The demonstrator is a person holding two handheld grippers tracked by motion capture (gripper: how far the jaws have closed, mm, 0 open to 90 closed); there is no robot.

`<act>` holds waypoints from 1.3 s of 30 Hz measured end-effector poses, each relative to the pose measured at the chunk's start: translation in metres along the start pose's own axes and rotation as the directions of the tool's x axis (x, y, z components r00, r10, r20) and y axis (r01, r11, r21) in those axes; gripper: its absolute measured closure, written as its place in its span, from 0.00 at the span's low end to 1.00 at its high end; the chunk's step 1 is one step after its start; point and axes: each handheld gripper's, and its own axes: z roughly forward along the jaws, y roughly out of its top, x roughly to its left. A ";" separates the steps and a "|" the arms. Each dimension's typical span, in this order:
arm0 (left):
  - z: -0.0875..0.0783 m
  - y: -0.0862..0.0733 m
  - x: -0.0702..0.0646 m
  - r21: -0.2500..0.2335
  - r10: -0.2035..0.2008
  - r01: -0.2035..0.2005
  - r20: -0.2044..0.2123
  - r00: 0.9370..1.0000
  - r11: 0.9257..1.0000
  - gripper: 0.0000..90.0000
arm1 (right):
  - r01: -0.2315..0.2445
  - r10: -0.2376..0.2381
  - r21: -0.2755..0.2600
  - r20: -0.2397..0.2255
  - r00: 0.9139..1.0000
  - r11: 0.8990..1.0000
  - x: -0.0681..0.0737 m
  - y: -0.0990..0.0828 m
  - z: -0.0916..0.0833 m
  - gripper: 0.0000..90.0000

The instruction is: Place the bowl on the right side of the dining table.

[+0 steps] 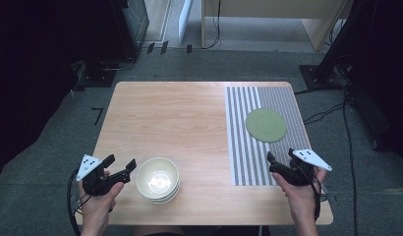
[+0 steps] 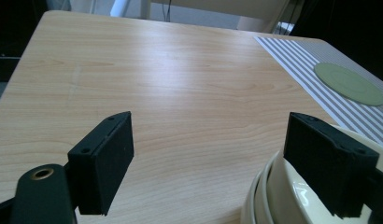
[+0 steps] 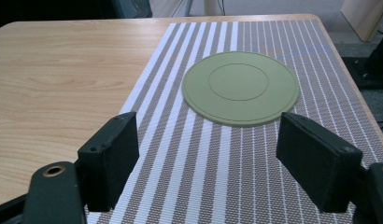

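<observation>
Black jaws of your left hand-held gripper (image 2: 208, 163) stand spread wide, gripping nothing, and one of them already sits at the rim of the stack of cream-white glossy ceramic bowls (image 1: 158, 180), while the other hangs over bare wood on the far side from the stack. That stack rests on the pale wooden worktop (image 1: 170, 123) near your edge, just beside the left hand-held gripper in the high view and well apart from the grey-and-white striped woven placemat (image 1: 248, 147).

Take the bowls as your landmark. Judging from how things lie, the step in hand is lifting the top bowl off the stack. Turn the left hand-held gripper so one jaw drops inside the top bowl's wall and the other comes down outside it, then close on the rim only; catching two rims at once would drag the bowl beneath along. Glazed ceramic is likely slippery, so seat the pads deep before lifting, and lift straight up.

Your right hand-held gripper (image 3: 208, 158) is also spread and empty, hovering over the near end of the placemat, far from the bowls. Beyond it lies the flat round olive-green coaster (image 3: 240, 87), which looks like the place to set a bowl.
</observation>
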 end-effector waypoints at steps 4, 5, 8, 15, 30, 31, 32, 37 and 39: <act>0.001 0.000 -0.002 0.006 0.003 -0.003 0.004 1.000 1.000 0.18 | 0.015 -0.015 0.001 -0.017 1.000 1.000 0.008 0.000 0.001 0.25; 0.002 0.000 -0.002 0.009 0.001 -0.001 0.006 1.000 1.000 0.18 | 0.018 -0.018 0.002 -0.019 1.000 1.000 0.010 0.000 0.001 0.25; 0.002 0.000 -0.003 0.008 -0.001 0.001 -0.004 1.000 1.000 0.18 | 0.021 -0.021 0.003 -0.031 0.999 1.000 0.014 0.000 0.002 0.27; 0.001 0.001 -0.005 -0.001 -0.013 0.013 -0.036 0.999 1.000 0.26 | 0.028 -0.029 -0.011 -0.066 0.997 1.000 0.028 0.001 0.001 0.31; 0.007 -0.001 -0.016 0.028 0.021 -0.022 0.021 1.000 0.999 0.24 | 0.025 -0.029 -0.036 -0.122 0.992 0.999 0.053 0.002 0.001 0.29; 0.008 -0.002 -0.019 0.035 0.028 -0.029 0.030 0.999 0.999 0.25 | 0.032 -0.037 -0.042 -0.137 0.990 0.999 0.057 0.003 0.000 0.30; 0.008 -0.002 -0.019 0.035 0.028 -0.029 0.030 0.999 0.999 0.25 | 0.032 -0.037 -0.042 -0.137 0.990 0.999 0.057 0.003 0.000 0.30; 0.012 -0.004 -0.027 0.070 0.045 -0.048 0.045 0.998 0.996 0.31 | 0.050 -0.054 -0.026 -0.164 0.985 0.998 0.070 0.003 0.002 0.28; 0.013 -0.005 -0.028 0.082 0.049 -0.053 0.051 0.997 0.995 0.35 | 0.055 -0.061 -0.036 -0.167 0.984 0.998 0.073 0.003 0.003 0.31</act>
